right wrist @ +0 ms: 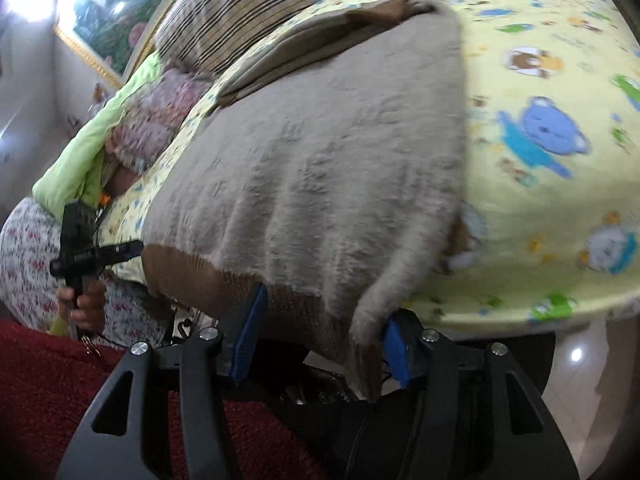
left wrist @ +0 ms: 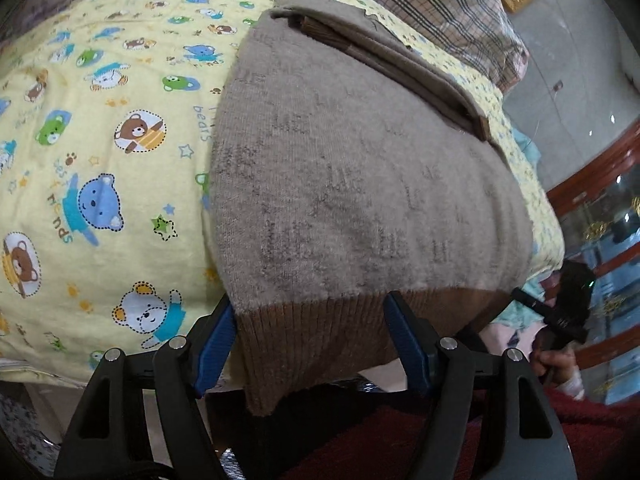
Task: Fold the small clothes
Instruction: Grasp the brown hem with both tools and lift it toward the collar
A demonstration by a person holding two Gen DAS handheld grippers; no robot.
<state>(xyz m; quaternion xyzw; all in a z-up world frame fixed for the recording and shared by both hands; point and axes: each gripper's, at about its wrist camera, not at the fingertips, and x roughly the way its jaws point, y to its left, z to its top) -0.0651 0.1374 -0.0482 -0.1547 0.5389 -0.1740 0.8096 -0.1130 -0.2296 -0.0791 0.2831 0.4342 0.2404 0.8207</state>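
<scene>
A small beige knitted sweater (left wrist: 360, 184) with a brown ribbed hem (left wrist: 320, 340) lies on a yellow bear-print blanket (left wrist: 100, 140); its hem hangs over the near edge. My left gripper (left wrist: 312, 328) is open, its blue pads on either side of the hem's left part. In the right wrist view the same sweater (right wrist: 312, 168) fills the middle. My right gripper (right wrist: 324, 332) is open around the hem's right corner (right wrist: 360, 352), which droops between the pads. Each gripper shows in the other's view: the right one (left wrist: 568, 304), the left one (right wrist: 80, 248).
A striped pillow (right wrist: 248, 12) and a green and pink quilt (right wrist: 132, 120) lie at the far end of the bed. A framed picture (right wrist: 112, 12) hangs on the wall. A wooden glass cabinet (left wrist: 600, 220) stands at the right. A red rug (right wrist: 60, 380) lies below.
</scene>
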